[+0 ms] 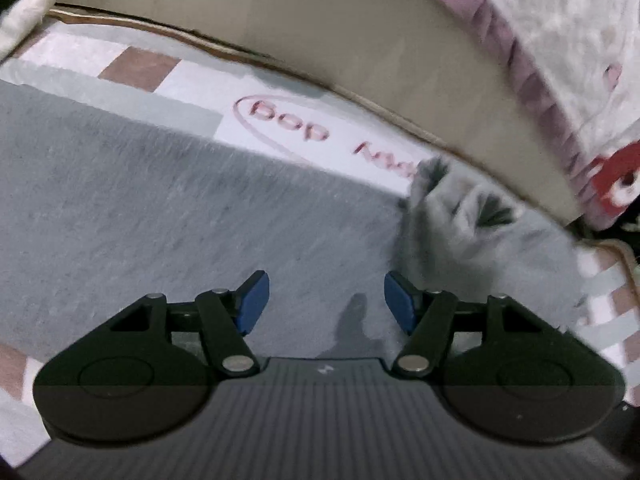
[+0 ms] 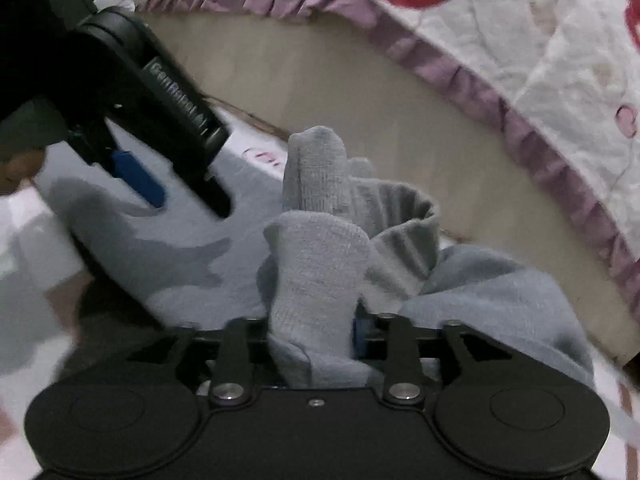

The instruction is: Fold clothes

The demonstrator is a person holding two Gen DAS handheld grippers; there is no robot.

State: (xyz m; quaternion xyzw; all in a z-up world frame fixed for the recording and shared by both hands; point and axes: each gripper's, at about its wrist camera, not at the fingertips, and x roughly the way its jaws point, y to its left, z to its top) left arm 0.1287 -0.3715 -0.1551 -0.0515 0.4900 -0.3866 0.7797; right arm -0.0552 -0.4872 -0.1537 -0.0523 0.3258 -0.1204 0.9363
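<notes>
A grey knit garment [image 1: 168, 216] lies spread flat on a printed sheet in the left wrist view. Its bunched sleeve with a ribbed cuff [image 1: 468, 208] rises at the right. My left gripper [image 1: 326, 300] hovers just above the flat cloth, open, nothing between its blue pads [image 1: 252, 302]. In the right wrist view my right gripper [image 2: 314, 336] is shut on a thick fold of the same grey garment [image 2: 316, 264], lifted off the sheet, the ribbed cuff [image 2: 404, 232] standing behind it. My left gripper [image 2: 160, 184] shows at the upper left there, over the cloth.
A beige padded wall [image 1: 360, 32] curves along the far side of the sheet [image 1: 320, 136]. A white quilt with purple ruffle and red print [image 2: 520, 40] drapes over it at the right. White fabric [image 1: 28, 4] sits at the far left corner.
</notes>
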